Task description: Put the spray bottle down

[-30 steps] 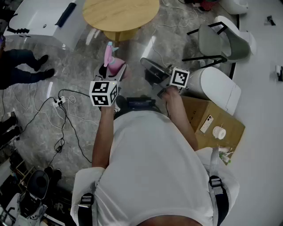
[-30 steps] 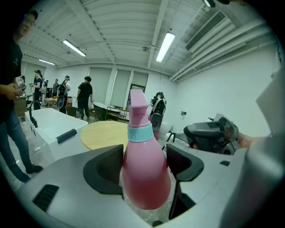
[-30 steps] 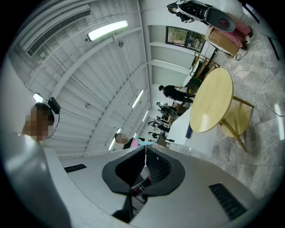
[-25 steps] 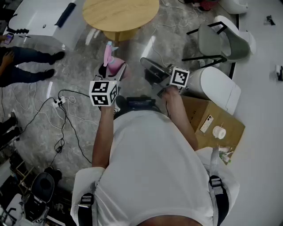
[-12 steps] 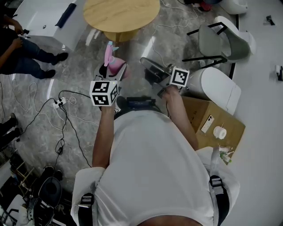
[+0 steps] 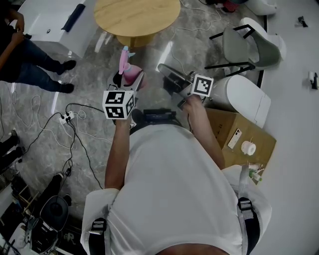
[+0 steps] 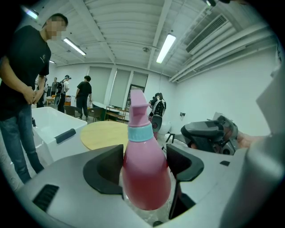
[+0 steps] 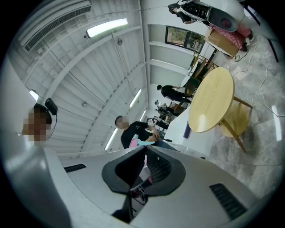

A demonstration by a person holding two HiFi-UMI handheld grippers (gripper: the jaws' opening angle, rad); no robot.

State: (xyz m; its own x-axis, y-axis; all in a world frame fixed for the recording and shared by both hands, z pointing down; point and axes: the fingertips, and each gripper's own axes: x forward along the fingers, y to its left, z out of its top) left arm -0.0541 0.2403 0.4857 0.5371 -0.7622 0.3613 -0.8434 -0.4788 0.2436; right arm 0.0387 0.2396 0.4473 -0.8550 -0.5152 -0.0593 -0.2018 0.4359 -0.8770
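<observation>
A pink spray bottle (image 6: 125, 71) with a light blue collar stands upright between the jaws of my left gripper (image 6: 127, 78), held in the air above the marble floor. In the left gripper view the bottle's belly (image 7: 146, 171) fills the gap, and both black pads of the left gripper (image 7: 145, 164) press on its sides. My right gripper (image 6: 168, 74) hangs level just right of the bottle, apart from it. Its jaws meet in the right gripper view (image 8: 144, 168) with only a thin slit and nothing held; a strip of pink shows through.
A round wooden table (image 6: 137, 15) stands just beyond the bottle. A white cabinet (image 6: 45, 22) and a standing person (image 6: 30, 57) are at the far left. Cables (image 6: 70, 115) lie on the floor. A chair (image 6: 249, 45), a white rounded unit (image 6: 246, 102) and a cardboard box (image 6: 249, 137) are at the right.
Both grippers and the bottle have kept still. The bystander at the upper left has shifted about beside the white cabinet.
</observation>
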